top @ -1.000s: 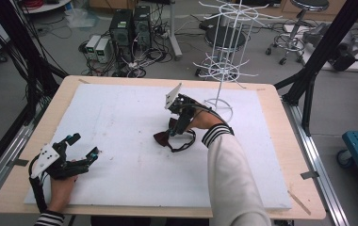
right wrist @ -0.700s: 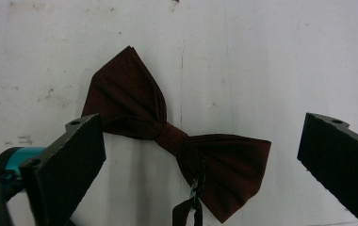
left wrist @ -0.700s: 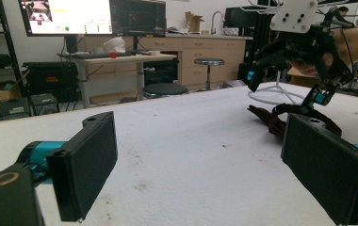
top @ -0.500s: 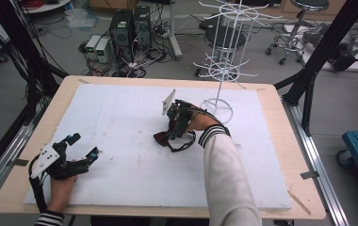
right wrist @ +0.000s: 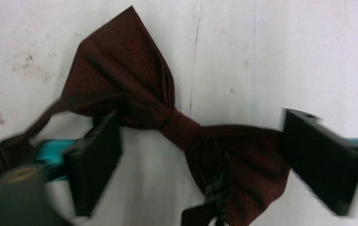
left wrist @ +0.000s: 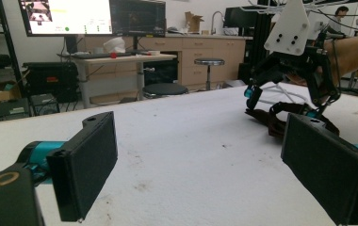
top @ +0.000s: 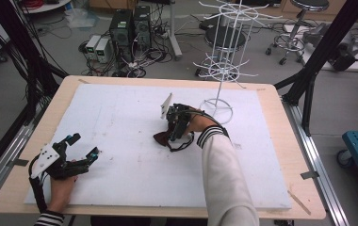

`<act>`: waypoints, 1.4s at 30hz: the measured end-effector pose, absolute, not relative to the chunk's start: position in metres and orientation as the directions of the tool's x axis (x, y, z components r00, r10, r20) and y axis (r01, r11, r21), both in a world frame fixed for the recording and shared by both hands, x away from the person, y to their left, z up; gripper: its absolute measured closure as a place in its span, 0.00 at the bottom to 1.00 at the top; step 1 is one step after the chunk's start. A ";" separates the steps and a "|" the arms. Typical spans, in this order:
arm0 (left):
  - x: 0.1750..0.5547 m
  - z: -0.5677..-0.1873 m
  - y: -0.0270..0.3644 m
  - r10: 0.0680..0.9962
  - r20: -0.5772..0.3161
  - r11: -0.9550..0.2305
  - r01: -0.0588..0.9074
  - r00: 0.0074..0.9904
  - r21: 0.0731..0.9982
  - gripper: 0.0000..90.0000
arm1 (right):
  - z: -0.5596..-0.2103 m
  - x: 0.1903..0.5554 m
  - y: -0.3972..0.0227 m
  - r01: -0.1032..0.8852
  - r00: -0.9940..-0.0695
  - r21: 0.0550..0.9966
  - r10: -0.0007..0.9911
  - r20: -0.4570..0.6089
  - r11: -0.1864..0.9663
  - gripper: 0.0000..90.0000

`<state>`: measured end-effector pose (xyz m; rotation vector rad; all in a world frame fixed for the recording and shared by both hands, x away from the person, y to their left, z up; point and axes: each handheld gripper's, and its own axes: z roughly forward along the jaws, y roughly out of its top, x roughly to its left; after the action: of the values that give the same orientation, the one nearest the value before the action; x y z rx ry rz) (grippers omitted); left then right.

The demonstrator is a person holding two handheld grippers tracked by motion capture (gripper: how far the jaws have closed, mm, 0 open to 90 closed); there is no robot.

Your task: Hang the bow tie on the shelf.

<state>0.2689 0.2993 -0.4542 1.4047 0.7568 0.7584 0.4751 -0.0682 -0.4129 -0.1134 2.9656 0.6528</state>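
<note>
Bow tie (right wrist: 167,122) half under right gripper (top: 174,135)

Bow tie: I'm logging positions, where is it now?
The bow tie lies mid-table on the white mat, under the open right tongs, near the wire rack.

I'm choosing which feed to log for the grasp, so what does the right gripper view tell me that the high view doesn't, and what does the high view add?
The right gripper view makes clear the dark red cloth is a bow tie, knot in the middle, with the right gripper open, a jaw on either side of it. The high view adds the layout: the left gripper open near the white board's front left, and a white wire rack standing behind. Both show the bow tie lying on the board under the right gripper.
</note>
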 end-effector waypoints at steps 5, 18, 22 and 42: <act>0.269 -0.454 0.299 0.828 -0.012 0.024 -0.015 0.561 1.000 0.13 | -0.413 0.475 -0.068 -0.099 -0.992 0.403 -0.062 -0.106 0.910 0.28; 0.269 -0.454 0.299 0.829 -0.012 0.026 -0.018 0.560 0.999 0.13 | -0.410 0.475 -0.067 -0.084 -0.994 0.351 -0.052 -0.098 0.933 0.81; 0.269 -0.454 0.299 0.829 -0.013 0.028 -0.018 0.560 0.999 0.13 | -0.409 0.475 -0.067 -0.070 -0.994 0.347 -0.038 -0.098 0.935 0.83; 0.269 -0.454 0.299 0.828 -0.007 0.022 -0.020 0.560 1.000 0.13 | -0.381 0.459 -0.078 -0.013 -0.992 0.456 0.046 -0.118 0.890 0.85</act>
<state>0.2689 0.2989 -0.4543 1.4039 0.7523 0.7636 0.4595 -0.0783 -0.3812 0.0260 2.9310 0.7082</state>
